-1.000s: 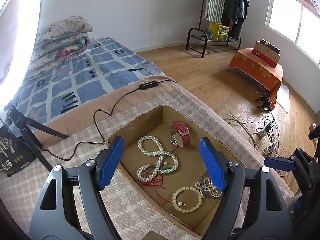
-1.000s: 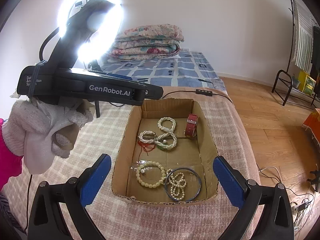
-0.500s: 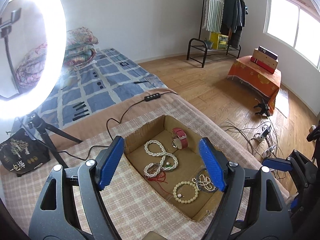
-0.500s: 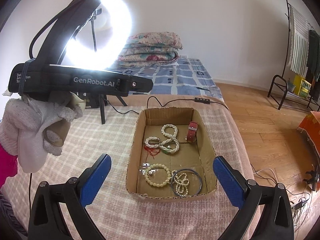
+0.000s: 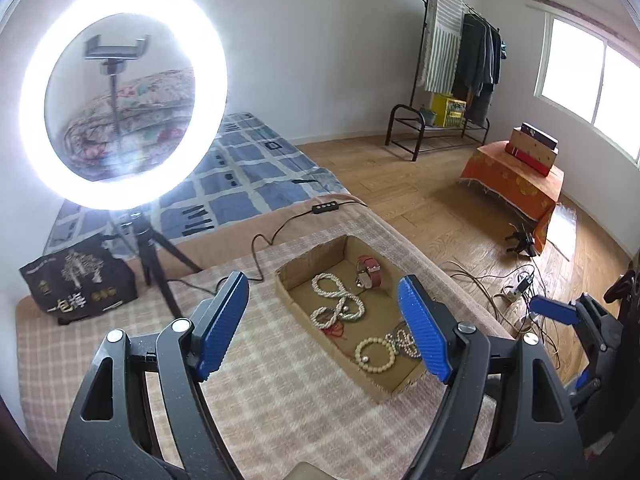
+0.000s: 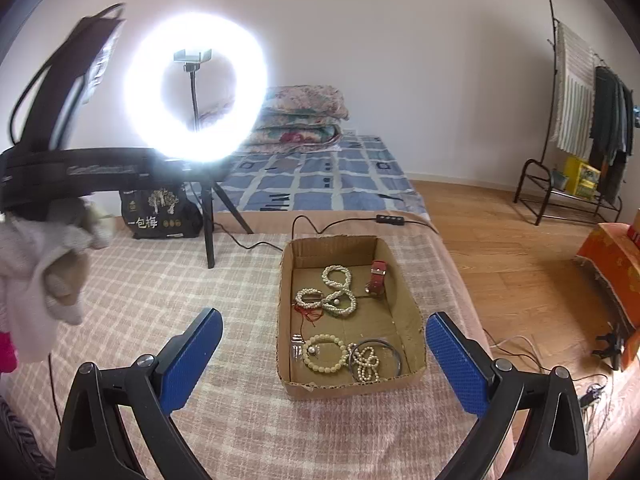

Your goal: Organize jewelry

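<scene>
left gripper point(image 5: 324, 326): jaws apart, empty, clear for a pick | right gripper point(image 6: 322, 364): jaws apart, empty | cardboard box point(image 6: 408, 312): ahead of and below both, gathering jewelry | pearl necklace point(image 6: 340, 292) and red watch point(image 6: 377, 278) at far end, bead bracelet point(image 6: 323, 357) nearest

Open, empty right claw point(image 6: 324, 354) above jewelry box point(image 6: 412, 316).
</scene>
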The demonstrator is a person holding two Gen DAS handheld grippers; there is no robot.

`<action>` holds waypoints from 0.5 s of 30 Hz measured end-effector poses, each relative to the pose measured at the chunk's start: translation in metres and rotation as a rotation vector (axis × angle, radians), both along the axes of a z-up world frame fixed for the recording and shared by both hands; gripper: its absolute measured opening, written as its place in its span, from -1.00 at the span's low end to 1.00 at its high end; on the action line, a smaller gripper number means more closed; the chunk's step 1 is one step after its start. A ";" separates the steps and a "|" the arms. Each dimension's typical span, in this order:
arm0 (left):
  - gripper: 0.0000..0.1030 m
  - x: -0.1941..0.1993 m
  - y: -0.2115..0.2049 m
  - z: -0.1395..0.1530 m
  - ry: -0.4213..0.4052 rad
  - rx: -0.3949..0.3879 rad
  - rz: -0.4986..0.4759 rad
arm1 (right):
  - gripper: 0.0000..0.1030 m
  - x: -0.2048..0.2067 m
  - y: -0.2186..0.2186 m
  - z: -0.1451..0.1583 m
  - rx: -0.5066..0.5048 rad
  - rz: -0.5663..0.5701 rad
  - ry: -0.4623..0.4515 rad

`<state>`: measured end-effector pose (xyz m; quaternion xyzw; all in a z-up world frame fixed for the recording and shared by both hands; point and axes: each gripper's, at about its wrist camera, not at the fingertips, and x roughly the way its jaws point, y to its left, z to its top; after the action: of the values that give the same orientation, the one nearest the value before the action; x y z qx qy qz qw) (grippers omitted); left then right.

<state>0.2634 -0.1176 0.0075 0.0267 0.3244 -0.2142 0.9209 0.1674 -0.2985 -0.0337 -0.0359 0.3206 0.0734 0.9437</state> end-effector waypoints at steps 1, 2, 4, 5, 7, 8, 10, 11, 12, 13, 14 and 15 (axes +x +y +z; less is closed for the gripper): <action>0.54 -0.006 0.006 0.002 -0.008 0.004 0.007 | 0.99 -0.003 0.001 0.002 -0.003 -0.009 -0.003; 0.54 -0.012 0.011 0.004 -0.015 0.007 0.014 | 0.99 -0.006 0.003 0.005 -0.007 -0.019 -0.007; 0.54 -0.023 0.025 0.008 -0.025 0.003 0.040 | 0.99 -0.012 0.005 0.009 -0.012 -0.034 -0.015; 0.54 -0.028 0.032 0.010 -0.021 -0.004 0.047 | 0.99 -0.016 0.006 0.012 -0.018 -0.045 -0.020; 0.64 -0.038 0.044 0.012 -0.005 -0.015 0.060 | 0.99 -0.022 0.008 0.018 -0.024 -0.056 -0.034; 0.76 -0.043 0.049 0.014 -0.006 -0.015 0.065 | 0.99 -0.026 0.009 0.020 -0.027 -0.063 -0.041; 0.80 -0.057 0.058 0.018 -0.035 -0.007 0.082 | 0.99 -0.033 0.011 0.025 -0.032 -0.073 -0.054; 0.80 -0.064 0.061 0.019 -0.049 -0.001 0.090 | 0.99 -0.036 0.011 0.026 -0.036 -0.077 -0.060; 0.80 -0.072 0.066 0.020 -0.062 0.004 0.093 | 0.99 -0.040 0.012 0.029 -0.042 -0.084 -0.068; 0.81 -0.078 0.069 0.021 -0.067 0.006 0.094 | 0.99 -0.043 0.013 0.030 -0.044 -0.089 -0.072; 0.82 -0.085 0.072 0.020 -0.073 0.003 0.097 | 0.99 -0.046 0.013 0.031 -0.045 -0.096 -0.077; 0.83 -0.092 0.075 0.020 -0.077 -0.004 0.100 | 0.99 -0.048 0.013 0.032 -0.045 -0.100 -0.081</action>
<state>0.1712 -0.0428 0.0271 0.0169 0.2893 -0.1675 0.9423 0.1190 -0.2859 -0.0015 -0.0441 0.2853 0.0172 0.9573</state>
